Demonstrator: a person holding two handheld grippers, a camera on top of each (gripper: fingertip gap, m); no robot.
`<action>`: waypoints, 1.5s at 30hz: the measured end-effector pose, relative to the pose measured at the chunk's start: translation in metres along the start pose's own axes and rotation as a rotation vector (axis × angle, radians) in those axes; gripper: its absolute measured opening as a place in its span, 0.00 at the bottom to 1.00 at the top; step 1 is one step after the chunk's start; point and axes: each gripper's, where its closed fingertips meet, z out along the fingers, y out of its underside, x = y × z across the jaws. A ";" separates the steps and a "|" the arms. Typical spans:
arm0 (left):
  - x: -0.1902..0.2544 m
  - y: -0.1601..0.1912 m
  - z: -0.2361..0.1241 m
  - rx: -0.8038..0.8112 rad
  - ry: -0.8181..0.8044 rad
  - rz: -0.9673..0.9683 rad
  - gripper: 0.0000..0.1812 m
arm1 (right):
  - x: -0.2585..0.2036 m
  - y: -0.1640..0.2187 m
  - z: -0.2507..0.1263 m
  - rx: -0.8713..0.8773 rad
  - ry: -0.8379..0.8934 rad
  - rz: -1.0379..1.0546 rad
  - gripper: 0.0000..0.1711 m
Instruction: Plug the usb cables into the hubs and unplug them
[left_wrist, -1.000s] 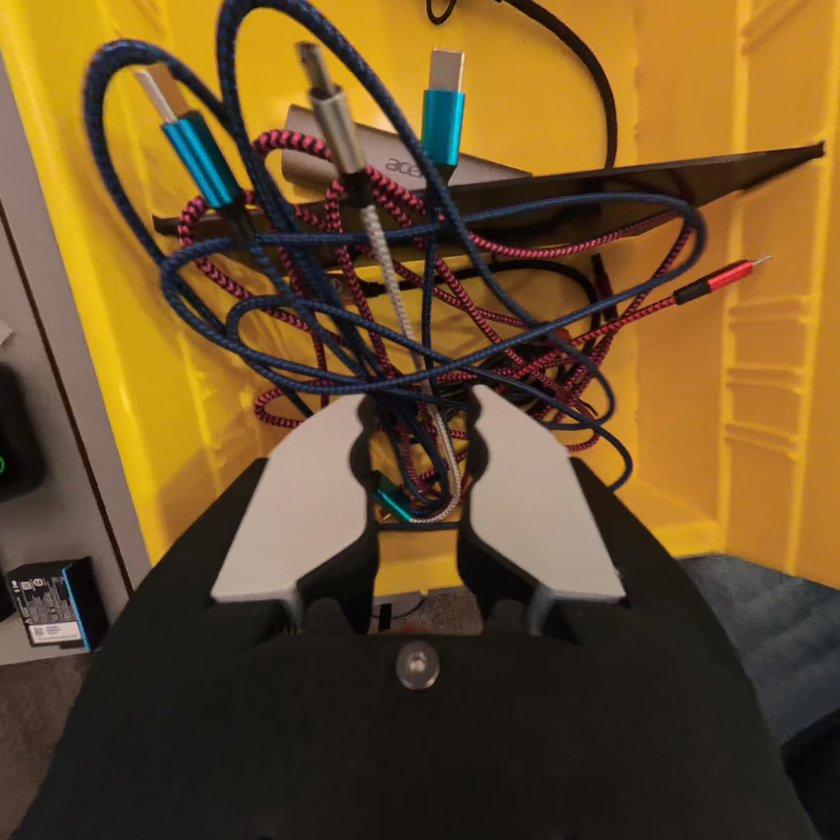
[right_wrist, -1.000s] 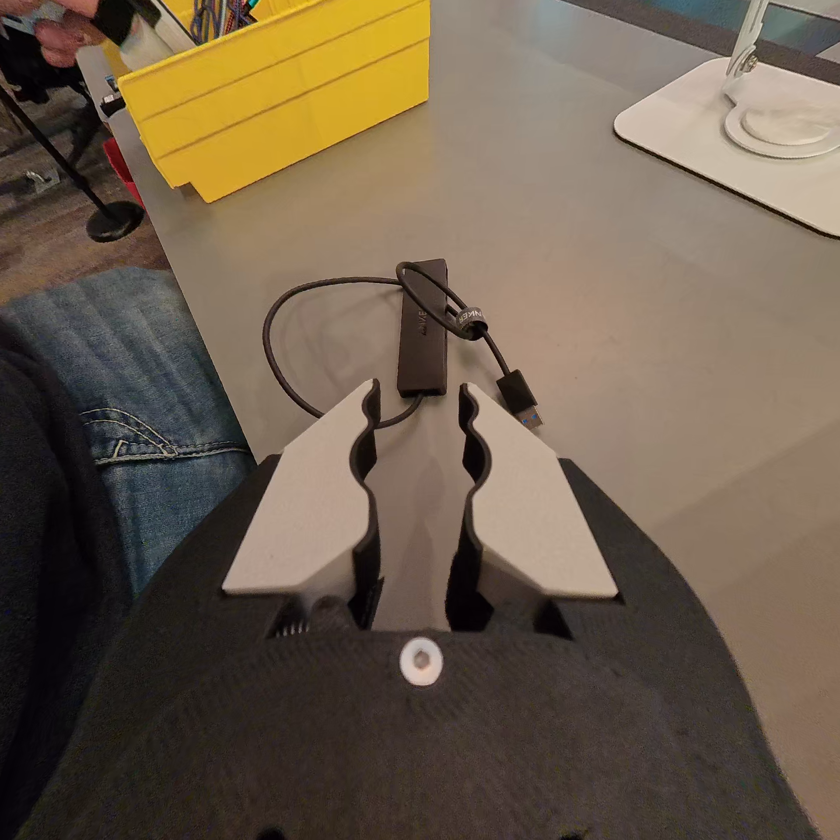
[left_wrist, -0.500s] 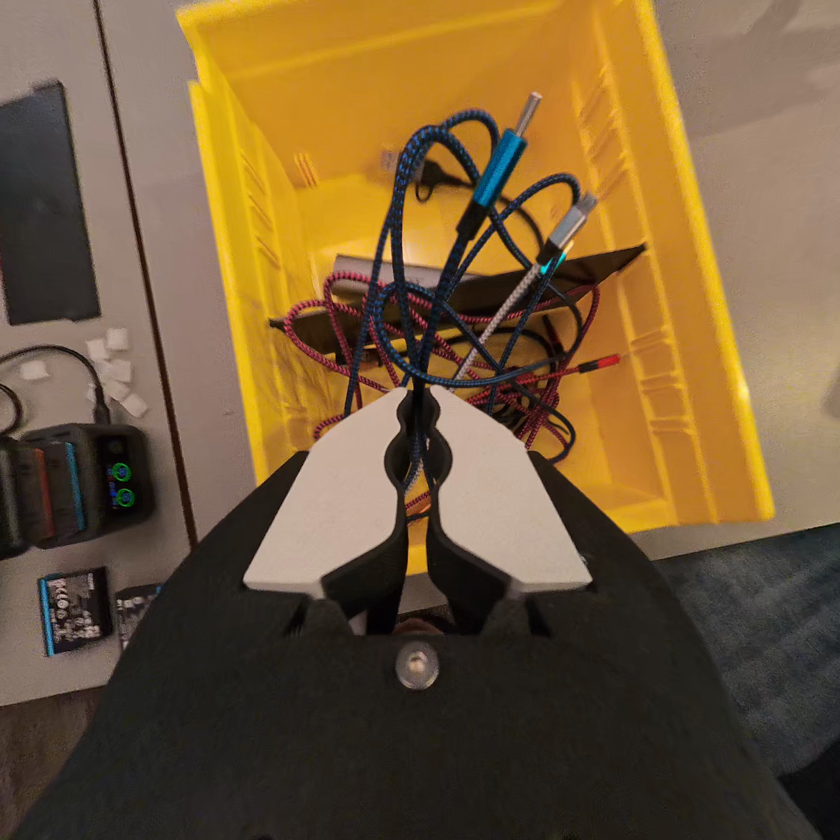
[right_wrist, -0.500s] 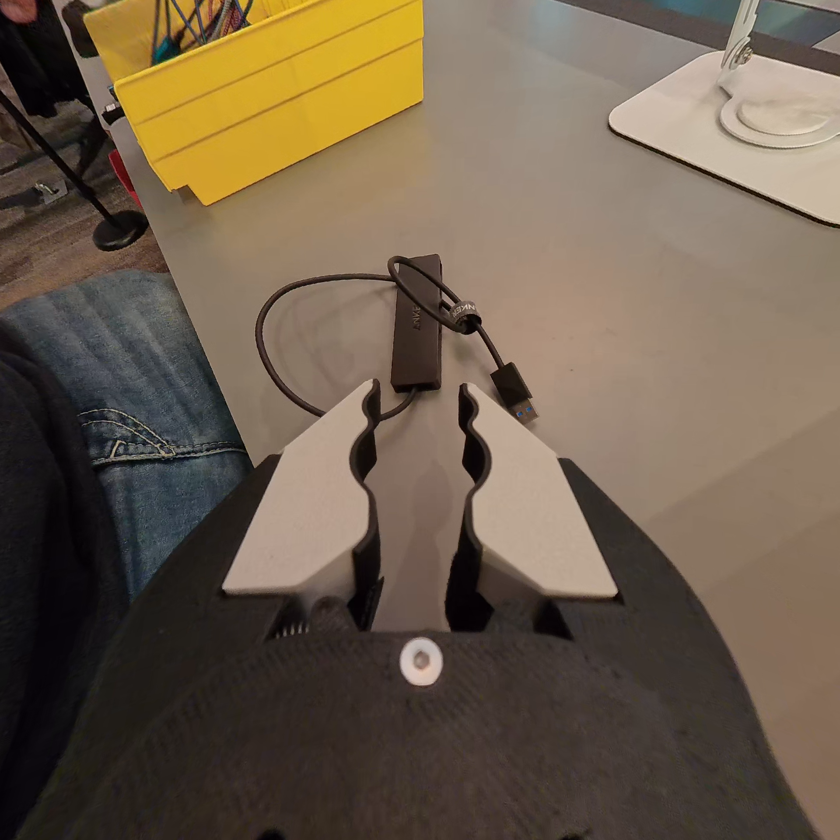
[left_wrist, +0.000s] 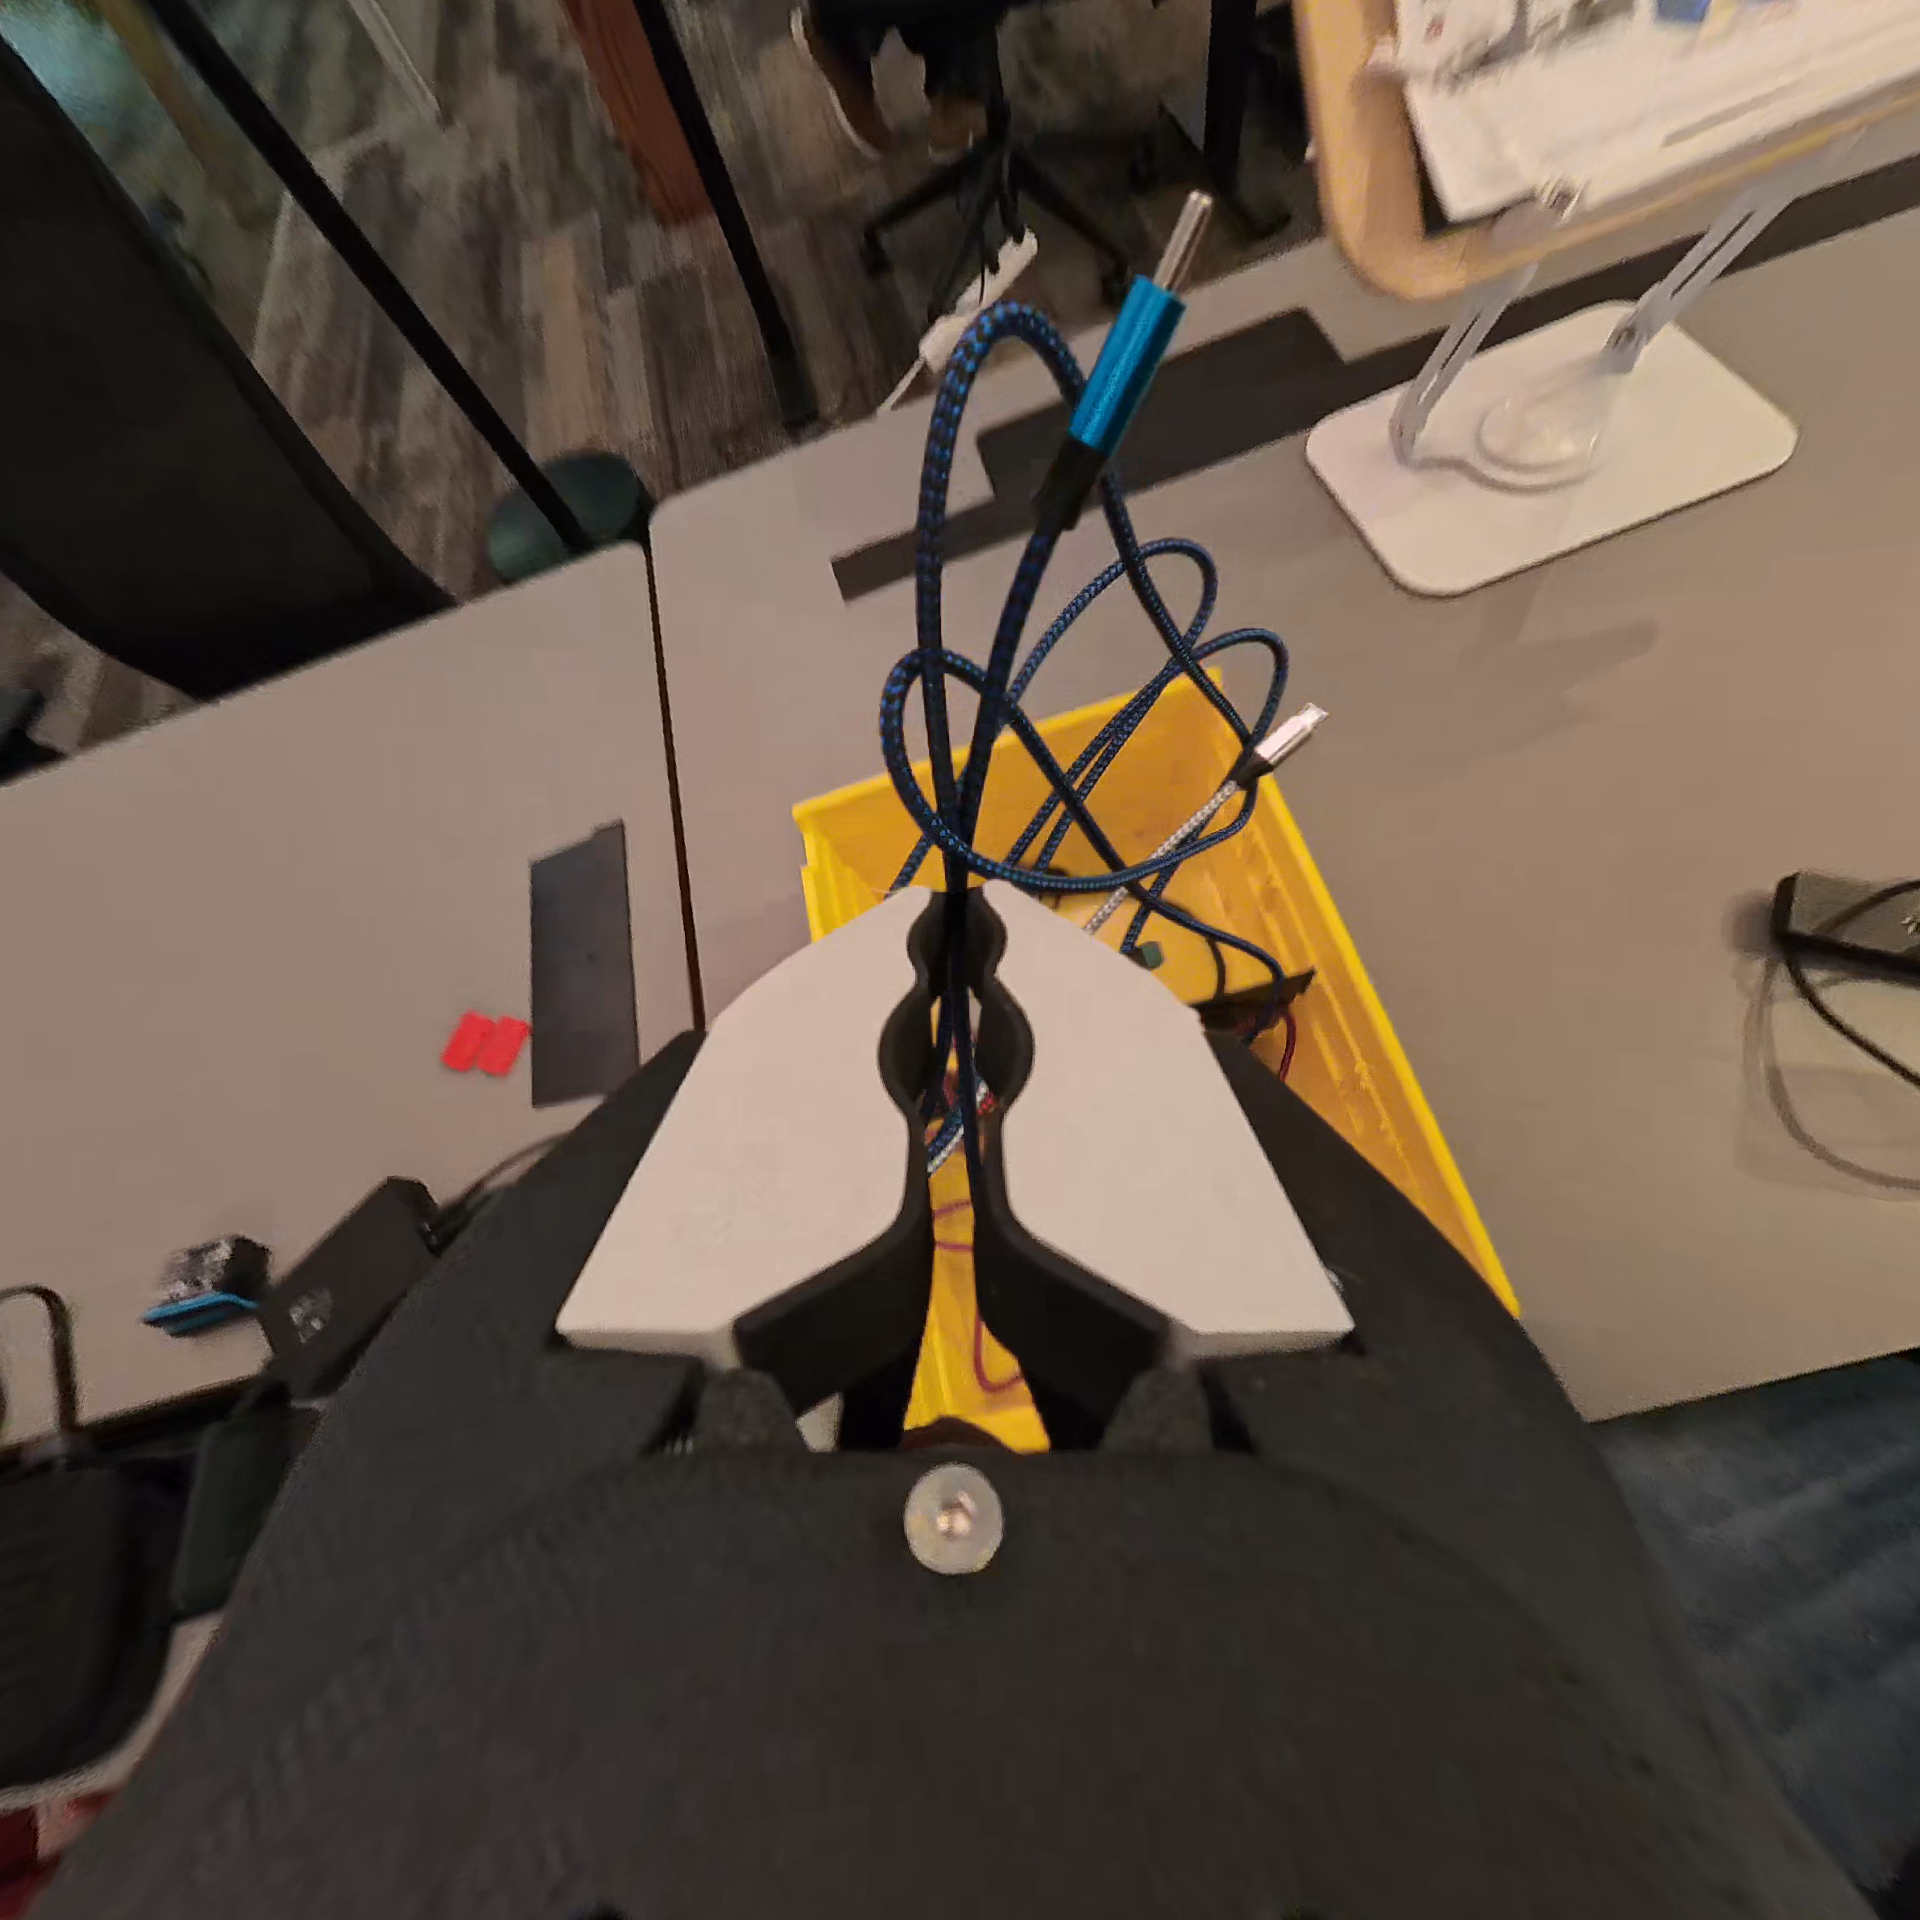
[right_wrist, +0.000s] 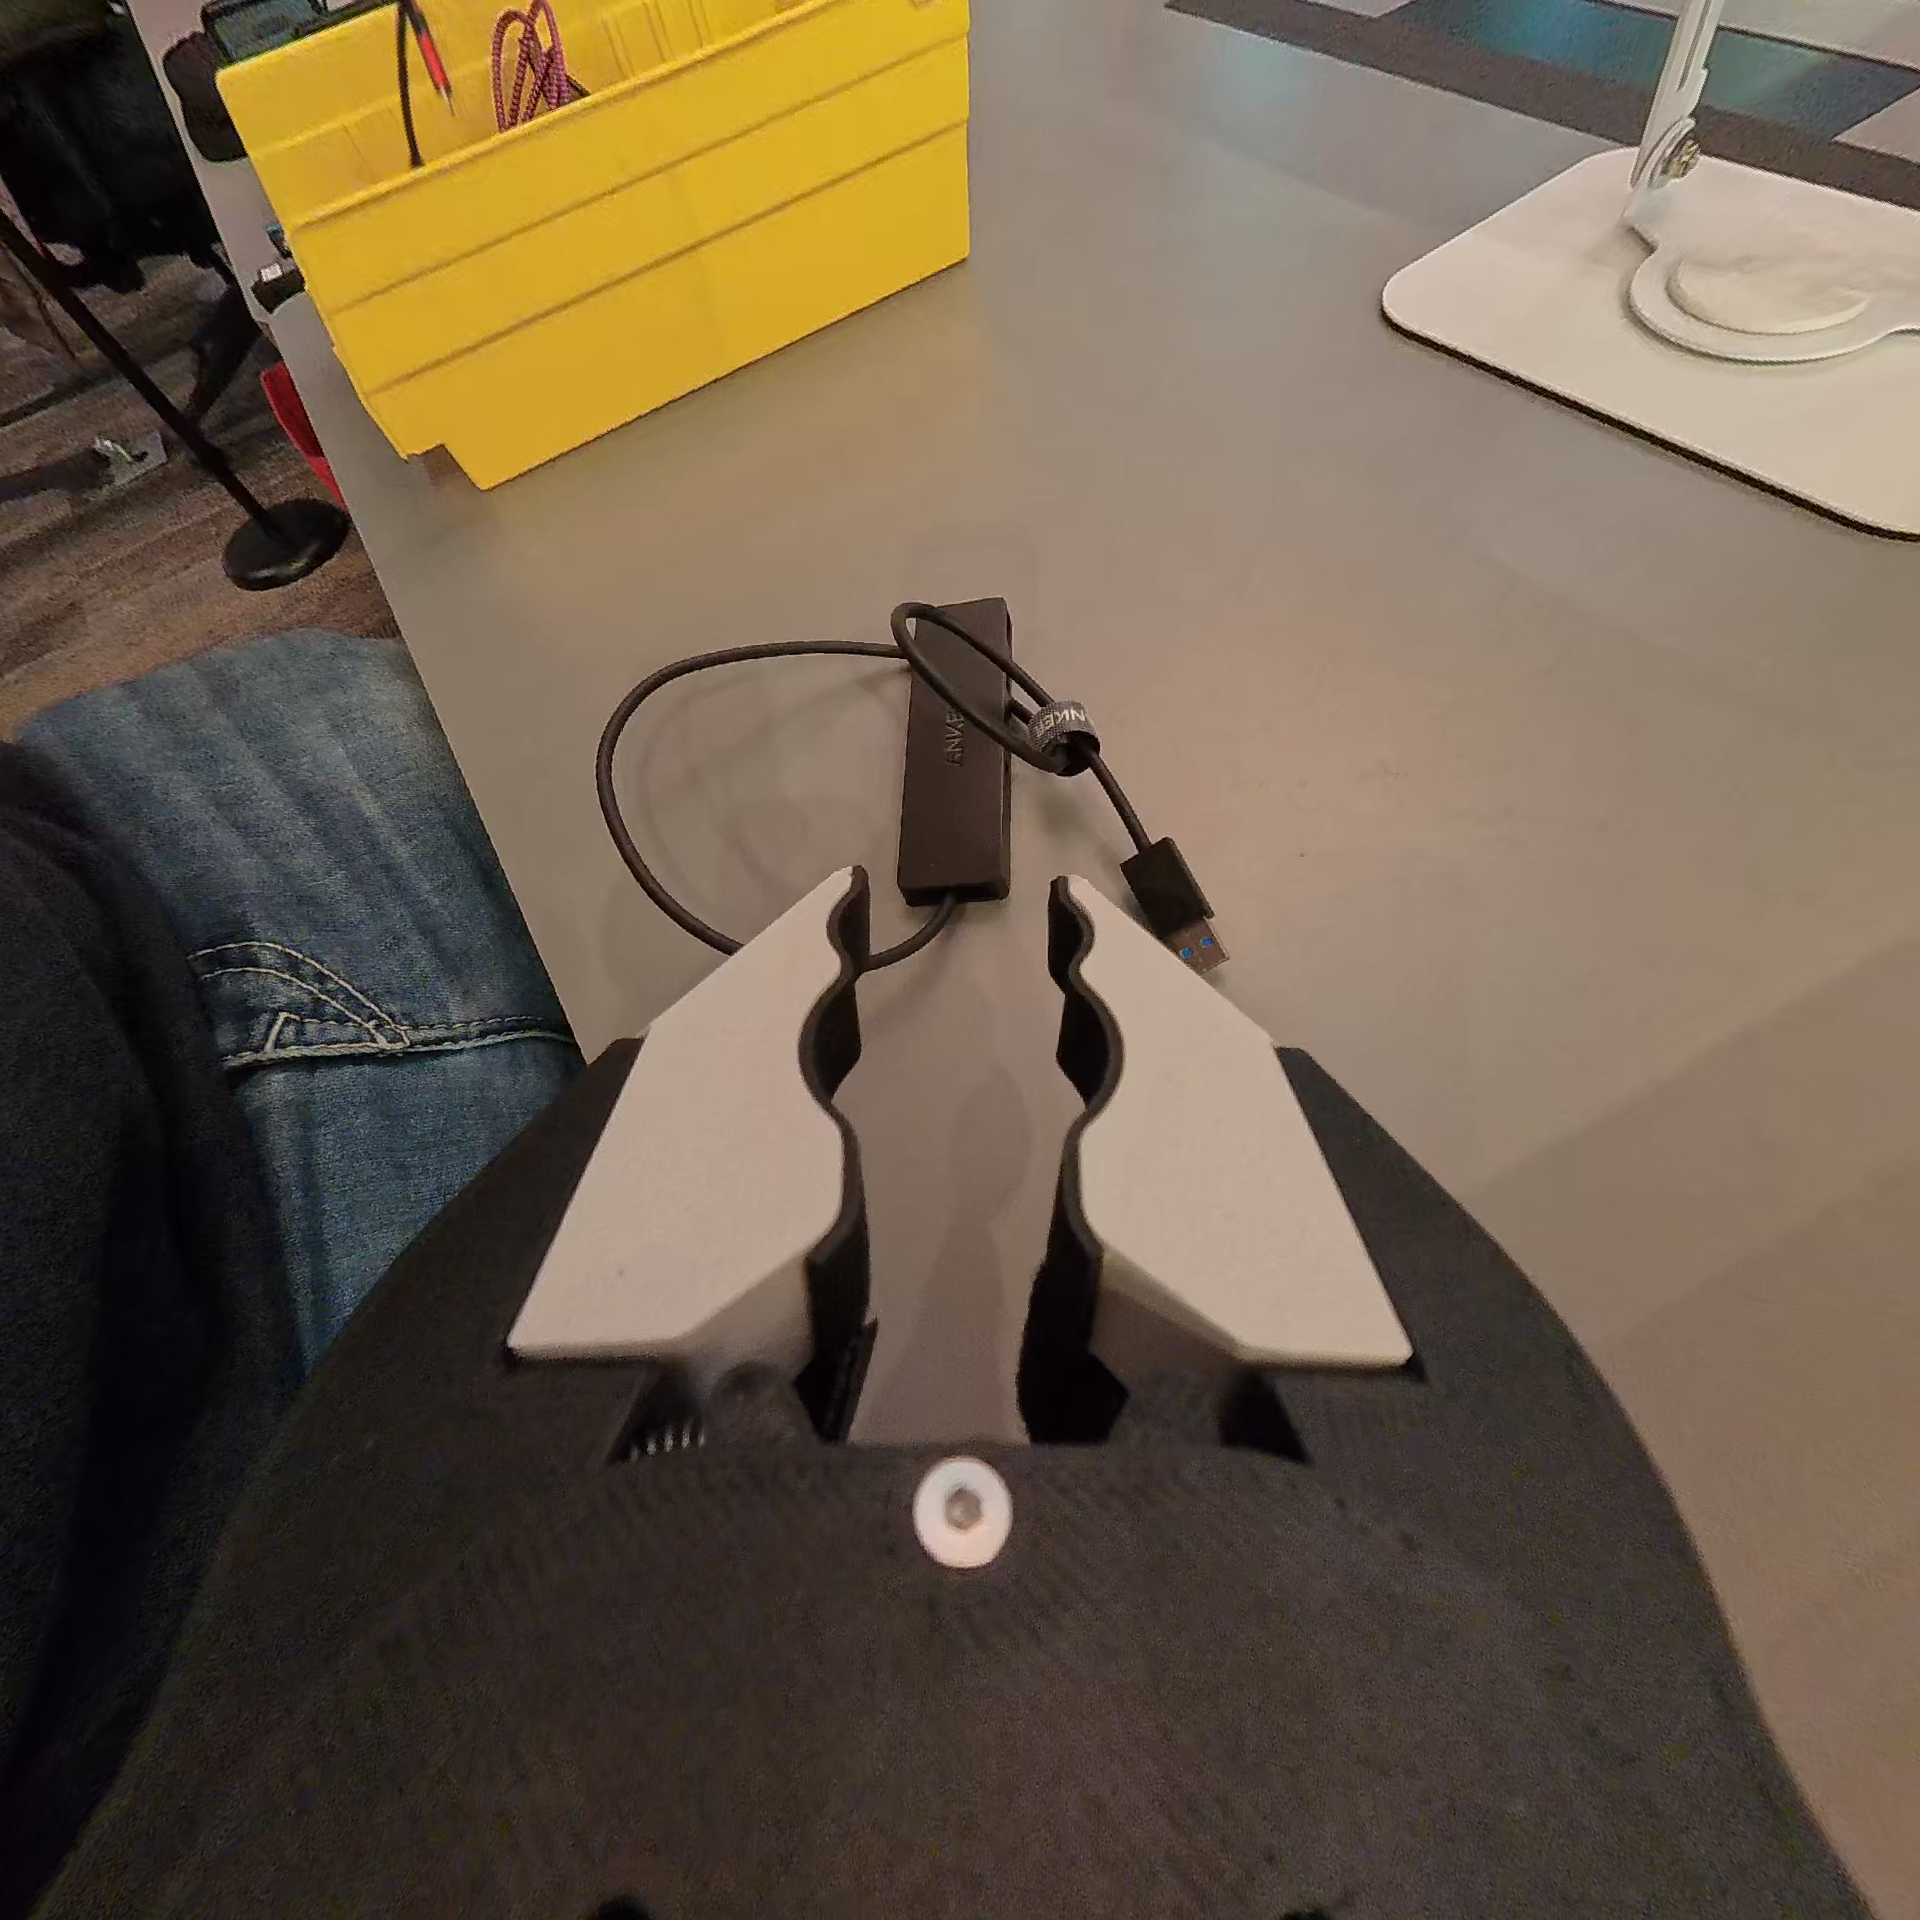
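- Our left gripper (left_wrist: 961, 904) is clenched on a blue braided USB cable (left_wrist: 940, 582), raised above the yellow bin (left_wrist: 1382, 1049).
- A silver-tipped cable (left_wrist: 1205, 831) loops through it; we judge it could lift too and snag.
- Our right gripper (right_wrist: 956, 894) hovers released just short of the black USB hub (right_wrist: 956, 769) on the grey table (right_wrist: 1403, 665); unpinned, we think the hub could slide during plugging.

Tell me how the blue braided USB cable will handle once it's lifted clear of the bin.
The blue braided USB cable, pinched in the left hand-held gripper, arches upward, so it is probably springy, not limp. Its loops cross a silver cable, which will likely drag along.
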 end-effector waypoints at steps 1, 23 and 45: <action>0.002 -0.013 -0.005 0.022 0.001 0.015 0.01 | 0.000 0.000 -0.001 0.002 0.001 -0.001 0.19; 0.246 -0.078 0.083 0.051 0.504 0.286 0.01 | 0.001 -0.024 -0.014 0.049 0.035 -0.052 0.19; 0.312 0.011 0.159 -0.132 0.591 0.372 0.01 | 0.016 -0.088 0.041 0.059 -0.001 -0.165 0.22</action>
